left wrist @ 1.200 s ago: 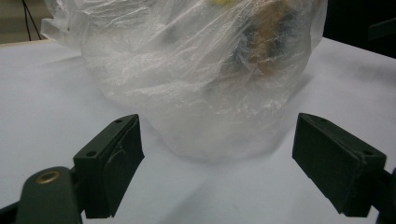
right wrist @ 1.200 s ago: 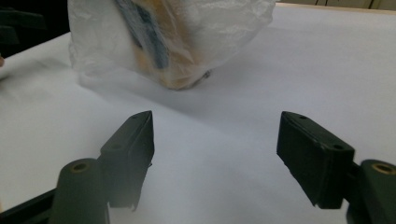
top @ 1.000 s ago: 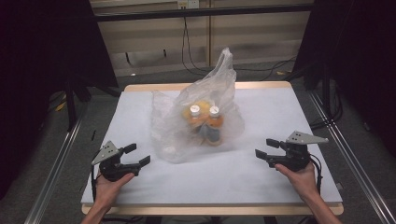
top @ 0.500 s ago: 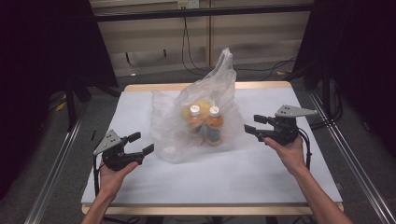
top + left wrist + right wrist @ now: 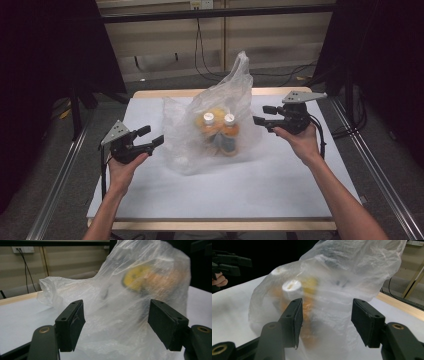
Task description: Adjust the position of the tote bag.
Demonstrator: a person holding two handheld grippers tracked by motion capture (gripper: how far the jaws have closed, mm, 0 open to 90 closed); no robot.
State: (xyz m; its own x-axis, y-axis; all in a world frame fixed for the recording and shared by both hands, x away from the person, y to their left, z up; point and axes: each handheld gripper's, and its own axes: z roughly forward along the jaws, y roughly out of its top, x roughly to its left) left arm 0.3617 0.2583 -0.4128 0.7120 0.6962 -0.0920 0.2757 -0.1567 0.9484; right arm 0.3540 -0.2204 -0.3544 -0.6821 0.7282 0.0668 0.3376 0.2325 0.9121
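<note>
A clear plastic bag [image 5: 210,107] stands in the middle of the white table [image 5: 250,185], its top bunched into a peak. Inside it are two orange bottles [image 5: 230,136] with white caps and something yellow [image 5: 136,277]. My left gripper [image 5: 152,135] hovers at the bag's left side, pointing at it. My right gripper [image 5: 261,114] hovers higher at the bag's right side, tips close to the film. Both gripper views show open jaws framing the bag [image 5: 112,305] [image 5: 332,277], with no pad pressing on it. Both pairs of jaws have just been closing a little with nothing gripped.
The table has a wooden rim [image 5: 165,93] at the back. Black cables [image 5: 200,55] hang against the wall behind. Dark curtains stand on both sides and metal rails [image 5: 60,185] run along the table. The other gripper [image 5: 227,263] appears at the upper left of the right gripper view.
Both hands have risen and moved in towards the bag, the right one farther, from the front right corner to the bag's right side. The bag has stayed put.
</note>
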